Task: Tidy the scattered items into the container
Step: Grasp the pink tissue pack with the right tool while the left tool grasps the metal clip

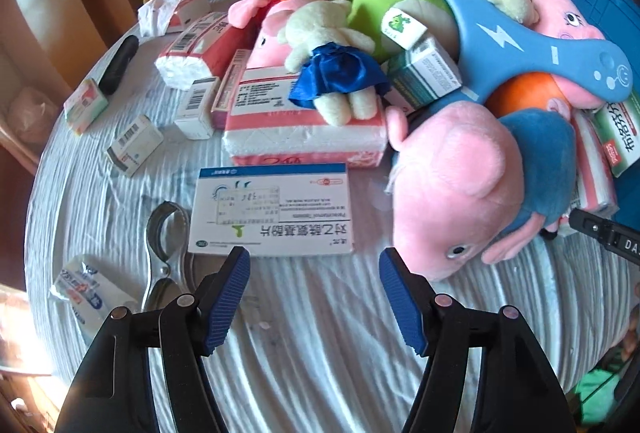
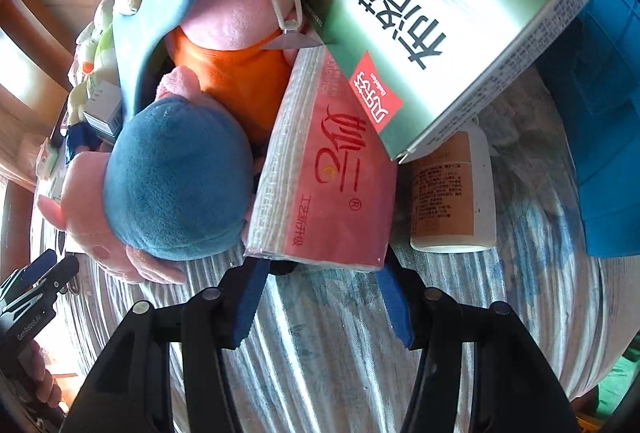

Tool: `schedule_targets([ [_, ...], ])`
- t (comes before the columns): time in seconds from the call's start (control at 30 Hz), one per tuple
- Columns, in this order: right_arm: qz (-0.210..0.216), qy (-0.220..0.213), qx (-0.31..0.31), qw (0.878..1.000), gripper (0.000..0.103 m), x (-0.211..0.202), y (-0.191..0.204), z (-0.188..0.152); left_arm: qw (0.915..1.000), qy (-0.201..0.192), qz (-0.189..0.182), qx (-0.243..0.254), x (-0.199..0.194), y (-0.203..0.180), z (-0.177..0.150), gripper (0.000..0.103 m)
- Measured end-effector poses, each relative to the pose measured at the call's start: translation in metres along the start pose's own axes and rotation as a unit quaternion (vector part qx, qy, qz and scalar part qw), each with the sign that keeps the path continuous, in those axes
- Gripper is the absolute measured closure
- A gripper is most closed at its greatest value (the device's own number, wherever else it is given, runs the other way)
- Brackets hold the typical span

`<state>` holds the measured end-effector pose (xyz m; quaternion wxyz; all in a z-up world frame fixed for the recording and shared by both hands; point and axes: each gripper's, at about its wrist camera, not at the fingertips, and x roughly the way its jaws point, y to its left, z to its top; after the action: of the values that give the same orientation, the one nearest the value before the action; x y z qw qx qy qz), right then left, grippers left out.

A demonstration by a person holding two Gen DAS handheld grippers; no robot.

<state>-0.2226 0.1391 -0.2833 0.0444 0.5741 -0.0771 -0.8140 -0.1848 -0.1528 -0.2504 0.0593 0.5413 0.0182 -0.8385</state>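
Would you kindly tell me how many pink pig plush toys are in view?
2 clearly: blue-bodied pig in front, orange-dressed pig at right under the blue boomerang; more may be buried.

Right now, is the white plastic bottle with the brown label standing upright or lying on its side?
Lying on its side: the white plastic bottle rests lengthwise on the striped cloth.

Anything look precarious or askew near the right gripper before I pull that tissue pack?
Yes: the green medicine box lies tilted across the top of the pink tissue pack between the right gripper pads, so it may slide off.
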Motion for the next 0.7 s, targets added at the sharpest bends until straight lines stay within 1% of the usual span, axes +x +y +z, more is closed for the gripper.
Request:
schedule_targets([
  [0.1,0.003,0.0,0.001,1.0,0.049,0.002,-0.001,0.001,0.9996,0.0,0.024,-0.016,0.009,0.026,0.005,0.028],
  [0.27,0.008,0.002,0.002,1.0,0.048,0.007,-0.002,0.005,0.9969,0.018,0.059,-0.048,0.027,0.074,0.009,0.027],
  [0.37,0.009,-0.003,0.005,1.0,0.046,0.011,-0.004,0.009,0.9951,0.045,0.049,-0.073,0.041,0.095,0.004,0.026],
  [0.4,0.009,-0.005,0.007,1.0,0.046,0.012,-0.004,0.011,0.9948,0.047,0.041,-0.081,0.046,0.1,0.002,0.021],
  [0.43,0.008,-0.006,0.009,1.0,0.045,0.013,-0.004,0.013,0.9943,0.042,0.036,-0.091,0.046,0.104,0.001,0.02],
  [0.53,0.0,-0.008,0.012,1.0,0.044,0.019,-0.003,0.02,0.9928,0.046,0.015,-0.109,0.05,0.111,-0.001,0.019],
  [0.6,-0.007,-0.01,0.011,1.0,0.044,0.023,-0.002,0.025,0.9933,0.052,0.005,-0.104,0.049,0.109,-0.005,0.019],
  [0.7,-0.017,-0.013,0.012,1.0,0.044,0.029,-0.002,0.031,0.9952,0.057,0.0,-0.079,0.049,0.103,-0.016,0.021],
])
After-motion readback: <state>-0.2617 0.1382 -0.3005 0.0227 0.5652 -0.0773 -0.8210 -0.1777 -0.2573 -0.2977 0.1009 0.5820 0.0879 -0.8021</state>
